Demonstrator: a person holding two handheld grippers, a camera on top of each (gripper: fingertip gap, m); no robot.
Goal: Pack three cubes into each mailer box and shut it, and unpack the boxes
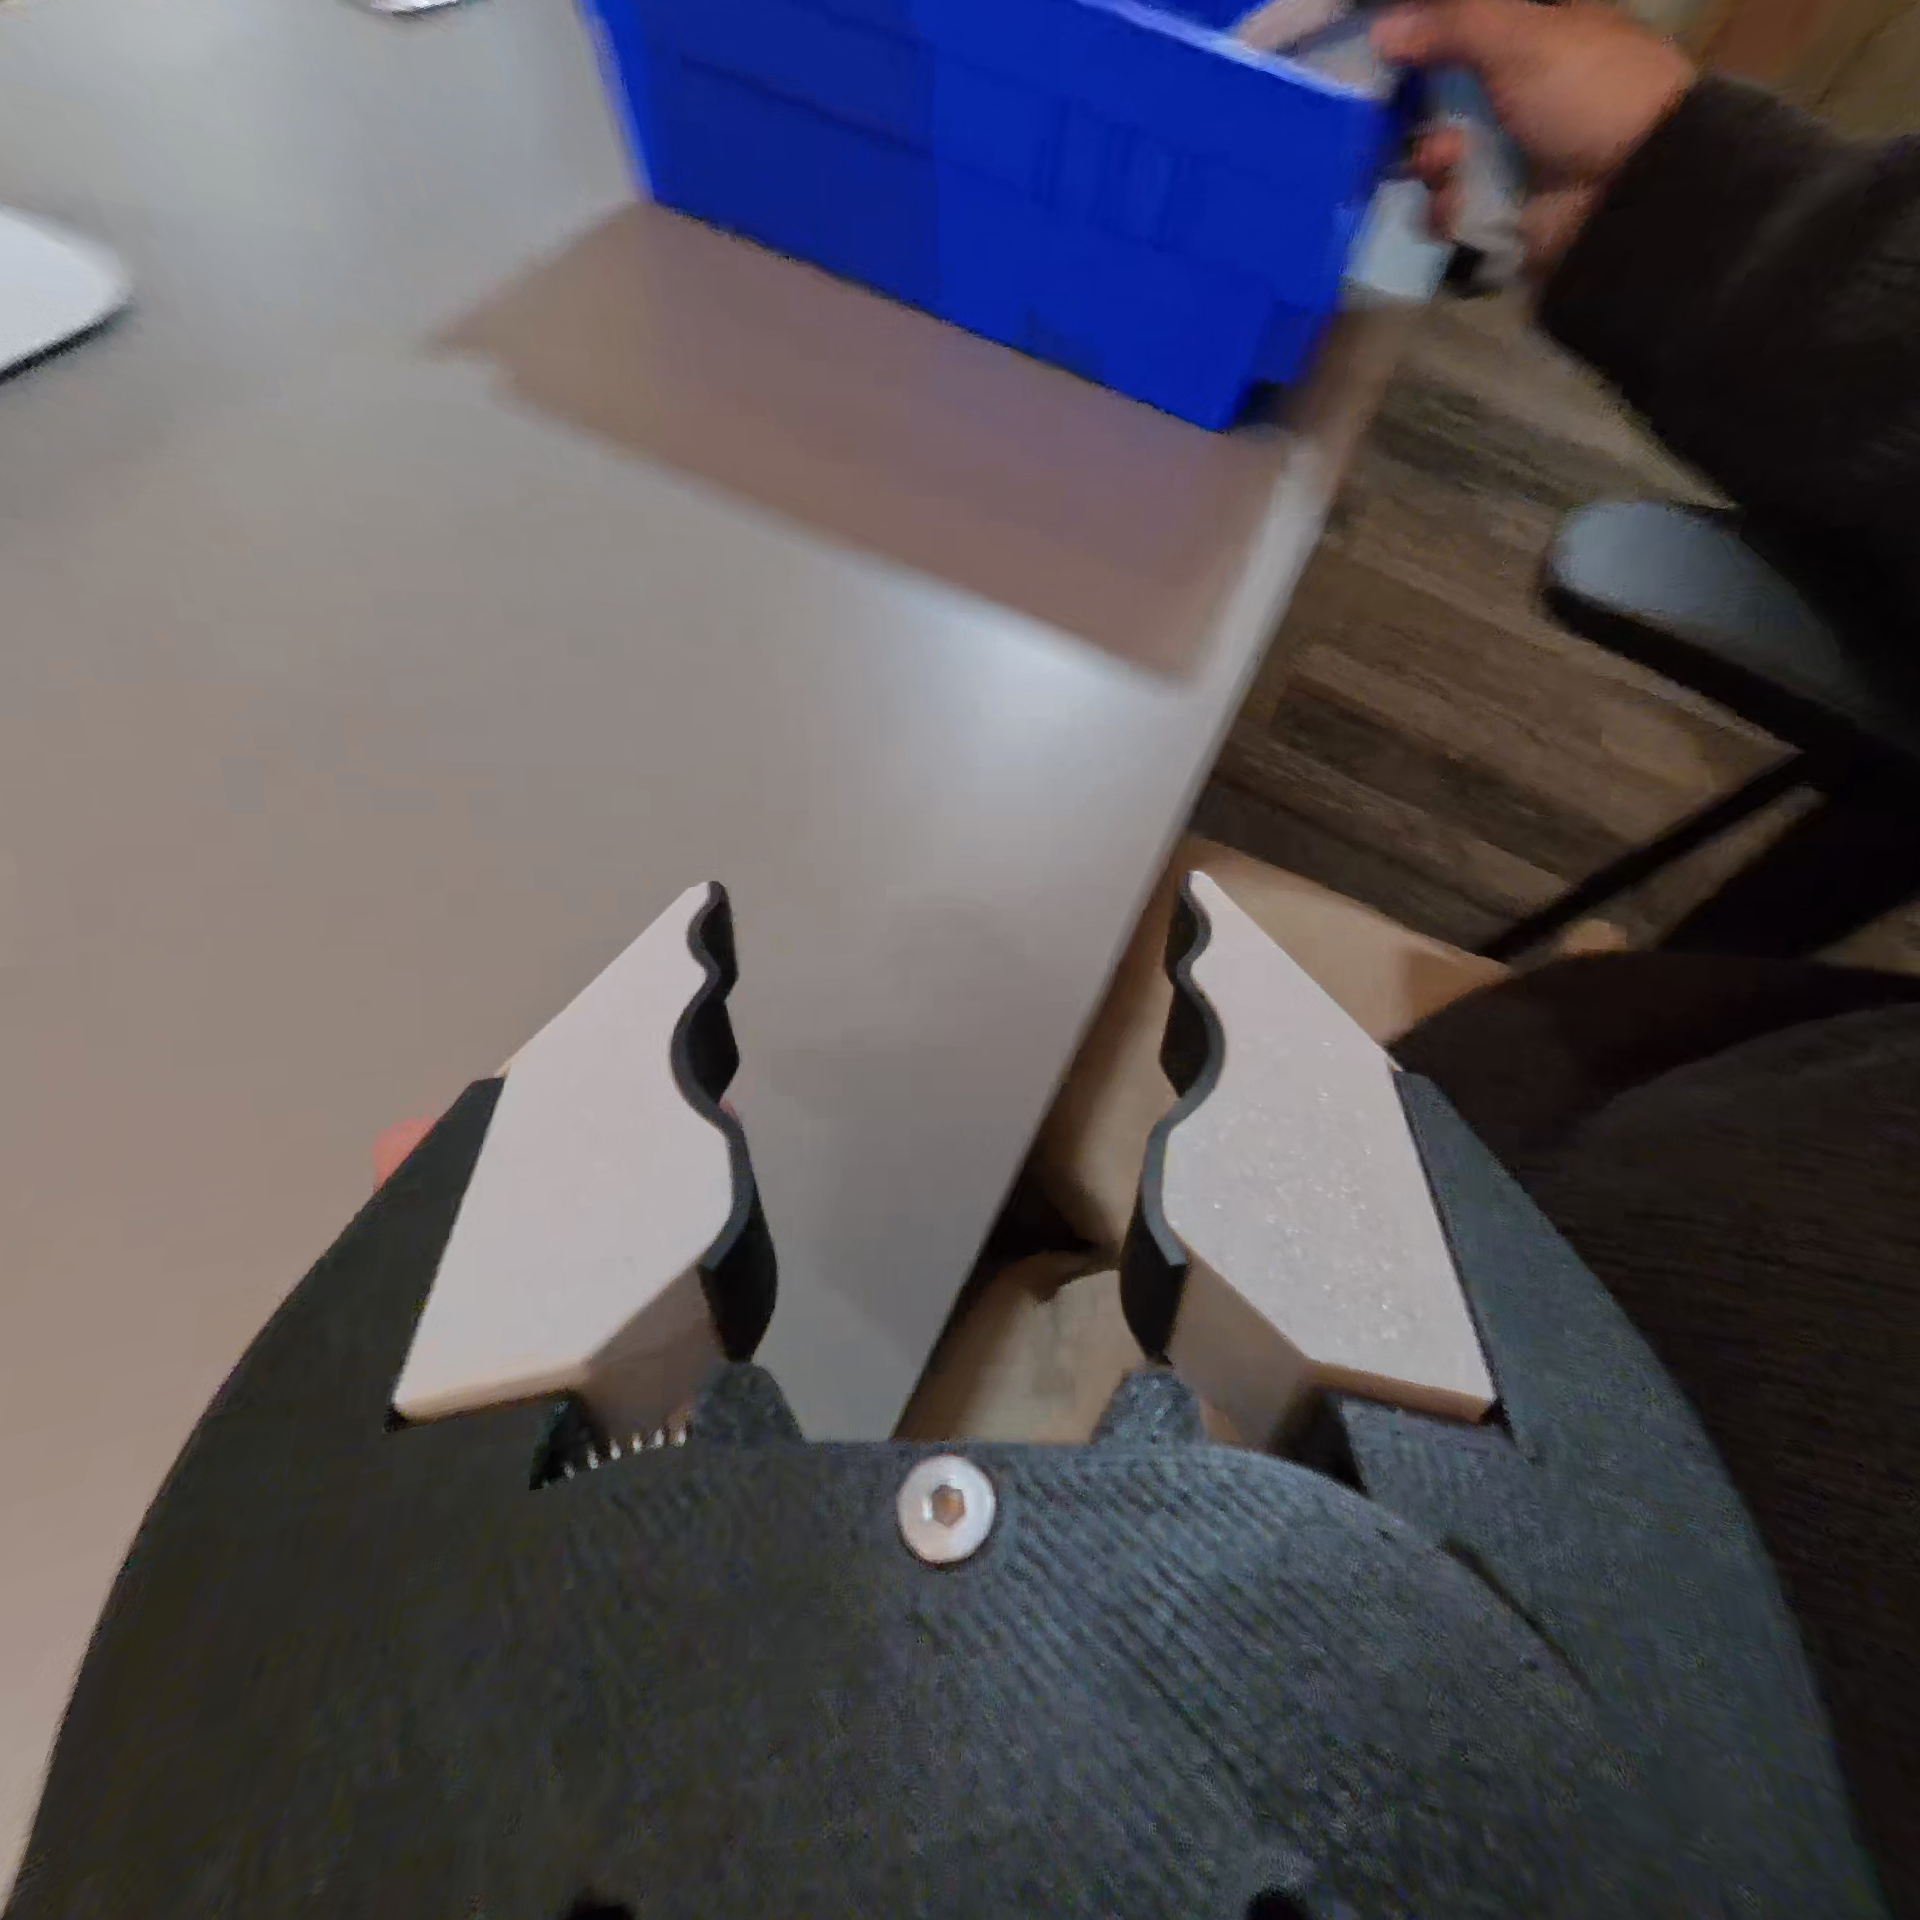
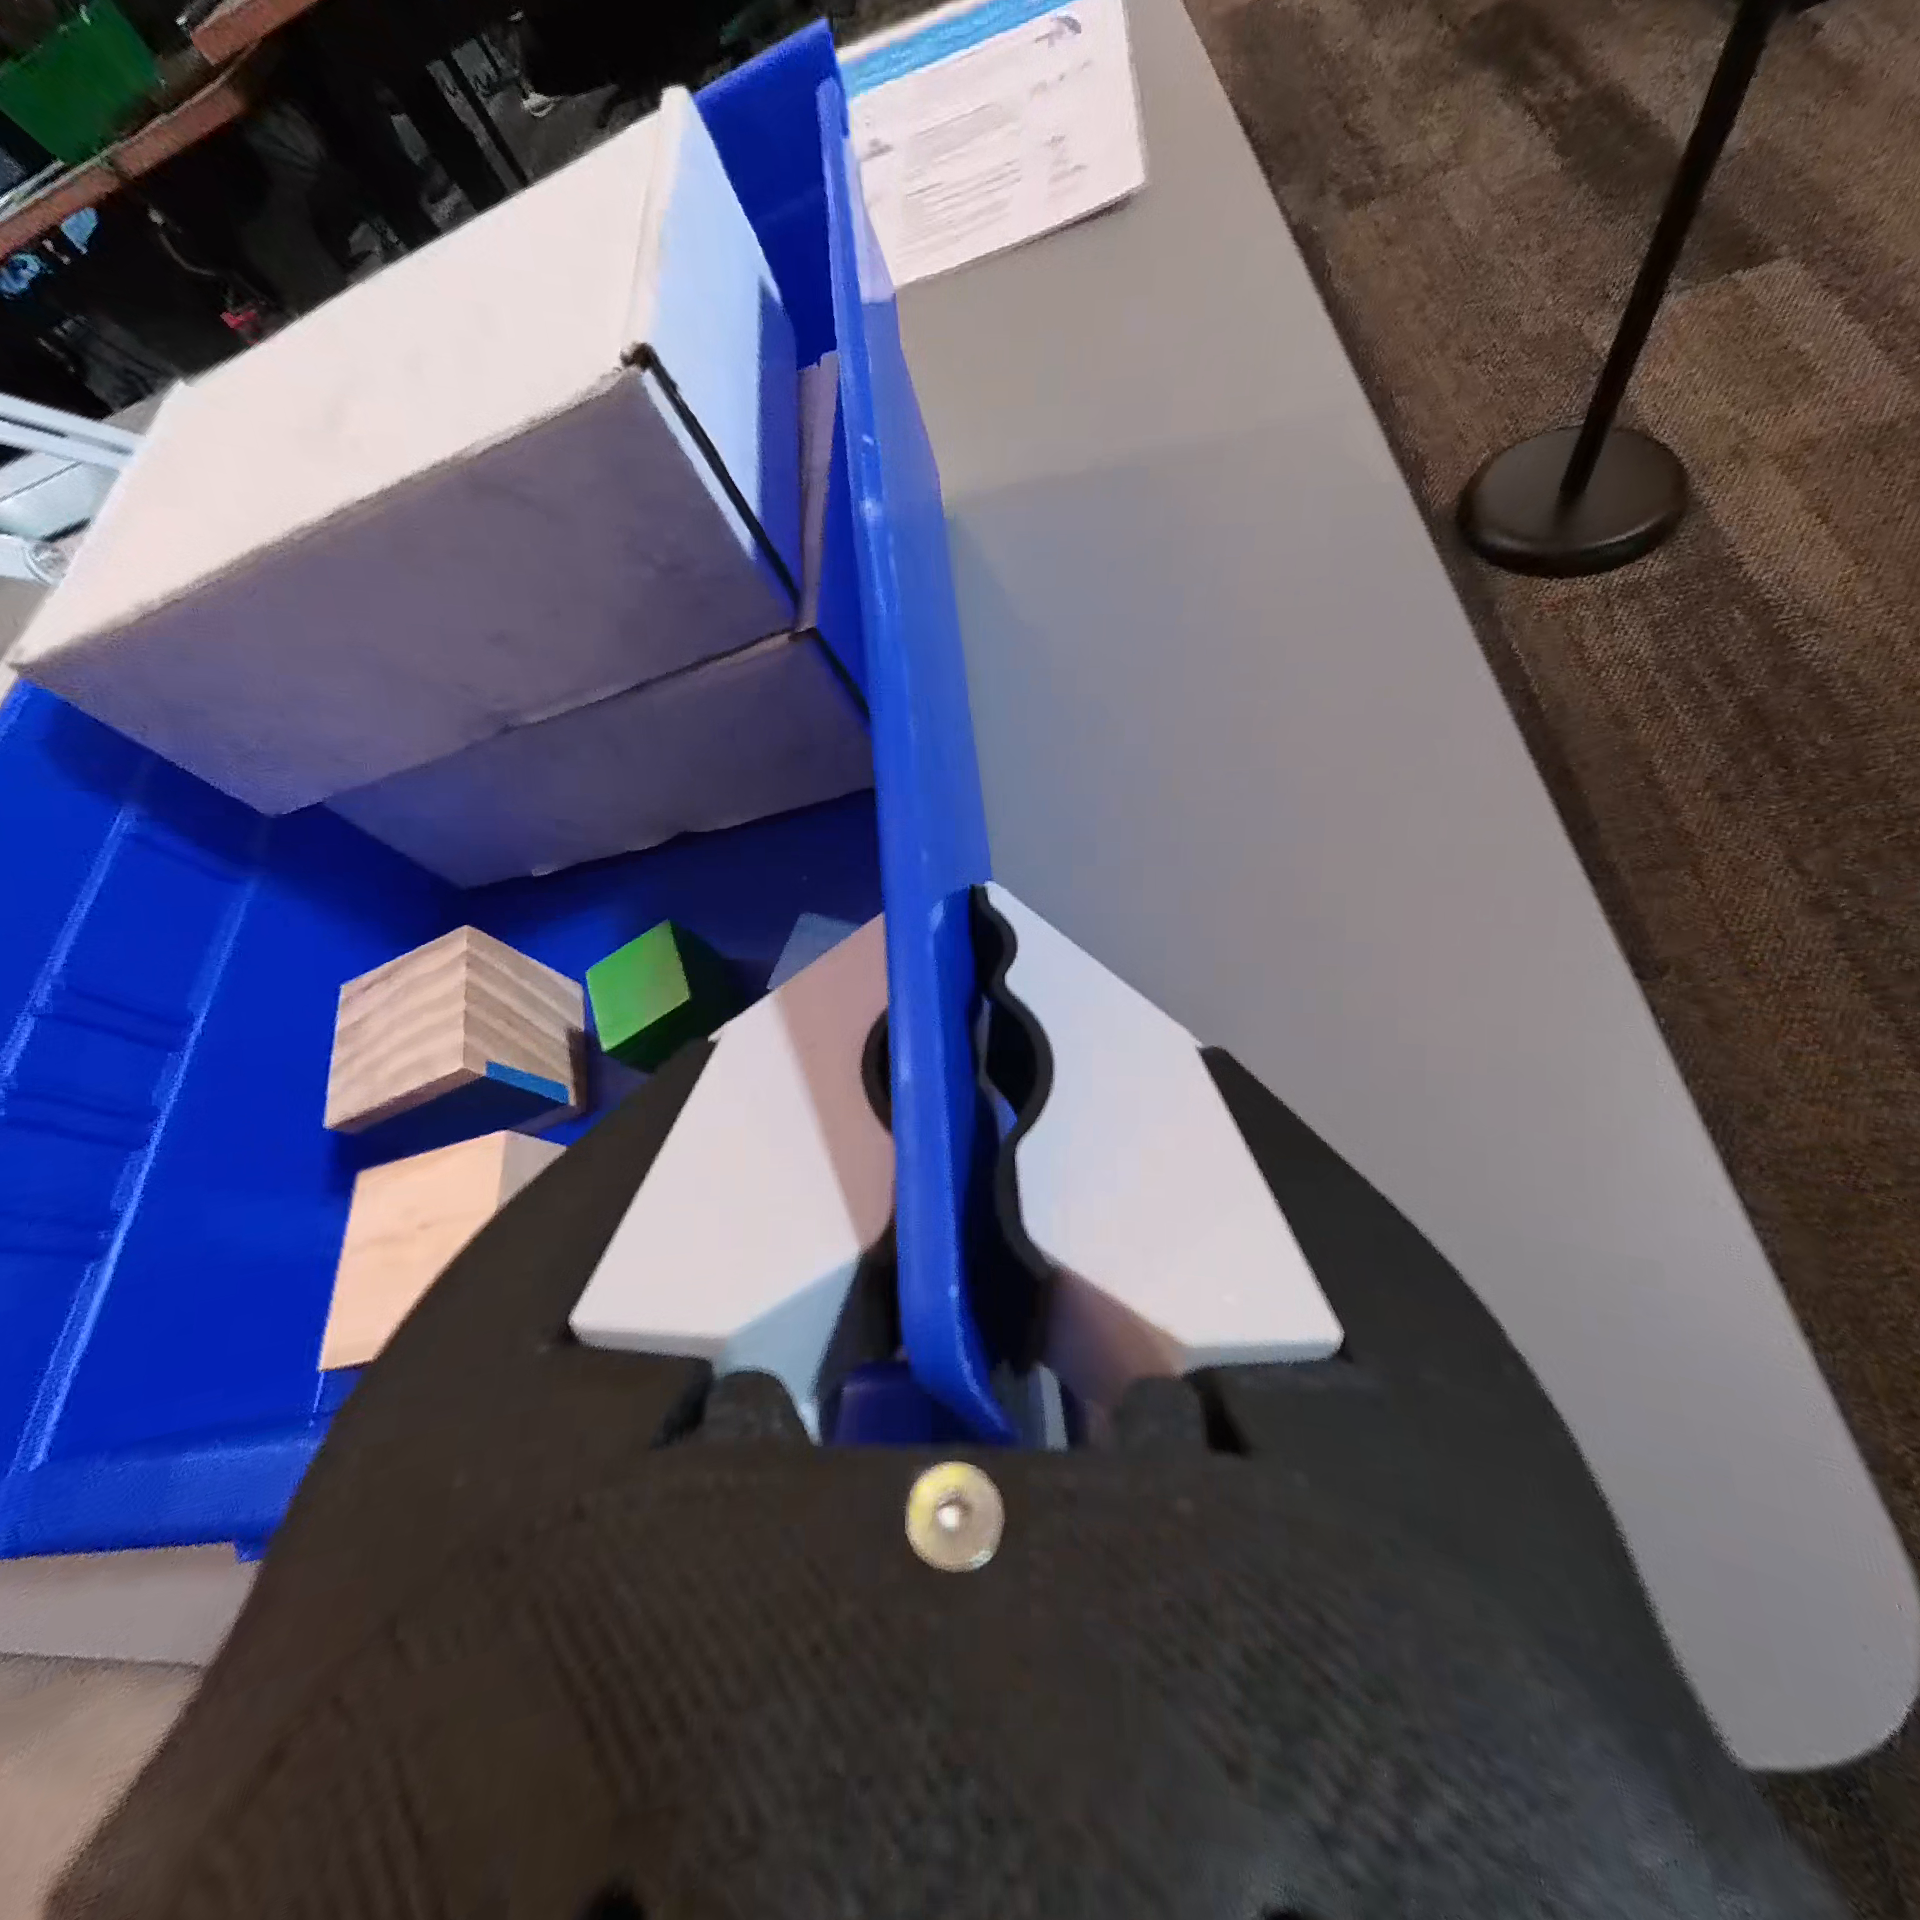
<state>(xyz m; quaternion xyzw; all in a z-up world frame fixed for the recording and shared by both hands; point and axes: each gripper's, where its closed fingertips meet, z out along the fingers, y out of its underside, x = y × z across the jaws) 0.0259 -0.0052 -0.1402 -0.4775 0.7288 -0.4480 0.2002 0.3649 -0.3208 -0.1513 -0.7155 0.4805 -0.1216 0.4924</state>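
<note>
Left gripper (image 1: 951, 904) is hanging free with its jaws spread wide and nothing between them, pointing forward and a bit down. A fingertip (image 1: 400, 1143) of the holding hand peeks out at its left side. Right gripper (image 2: 925, 914) is clamped tight on the bin wall (image 2: 904, 727). In the left wrist view the right hand (image 1: 1527, 114) shows far off, dark sleeve (image 1: 1745, 270) behind it.

A: What colour is the bin (image 2: 914, 727) clamped in the right gripper (image 2: 935, 1039)?
B: Bright blue. Left of the gripper lie a green cube (image 2: 644, 992), a wood-grained cube (image 2: 457, 1023) with a blue patch, and a pale plain wooden one (image 2: 426, 1236).
A: And beyond them?
B: White mailer boxes (image 2: 416, 582). The bench (image 2: 1195, 727) to the right is grey; the floor (image 2: 1662, 727) is streaked brown.
</note>
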